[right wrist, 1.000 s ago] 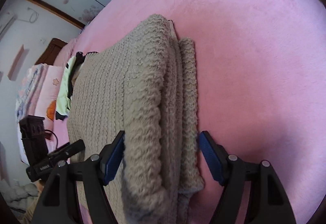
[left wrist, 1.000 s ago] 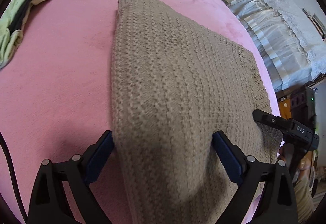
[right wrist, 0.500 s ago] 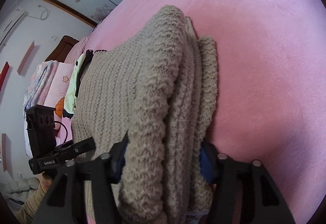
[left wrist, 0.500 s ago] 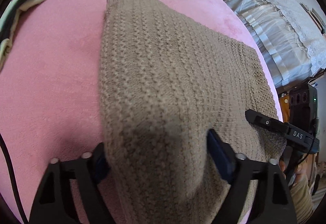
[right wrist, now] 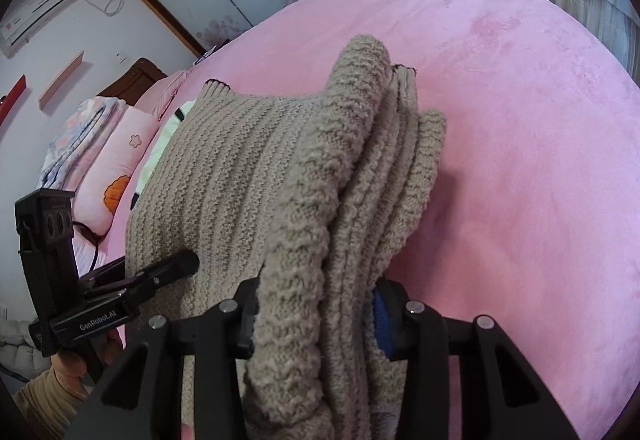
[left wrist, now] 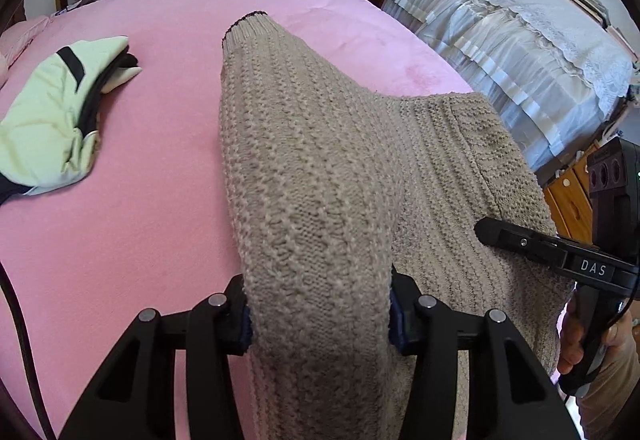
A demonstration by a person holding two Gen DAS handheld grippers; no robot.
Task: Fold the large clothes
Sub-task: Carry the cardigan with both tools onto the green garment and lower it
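A beige knit sweater point(left wrist: 320, 168), already folded into thick layers, is raised off a pink bed point(left wrist: 140, 120). Its long axis runs straight away from both tools toward the ribbed far end. The left gripper point(left wrist: 318, 314) and right gripper point(right wrist: 314, 314) each clamp a near corner (equally close). A pale green garment point(left wrist: 52, 112) lies well apart, left.

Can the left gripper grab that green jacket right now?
Probably not yet. The left gripper is shut on the beige knit sweater, so its jaws are full. The green jacket lies apart on the pink bed, nothing covering it.
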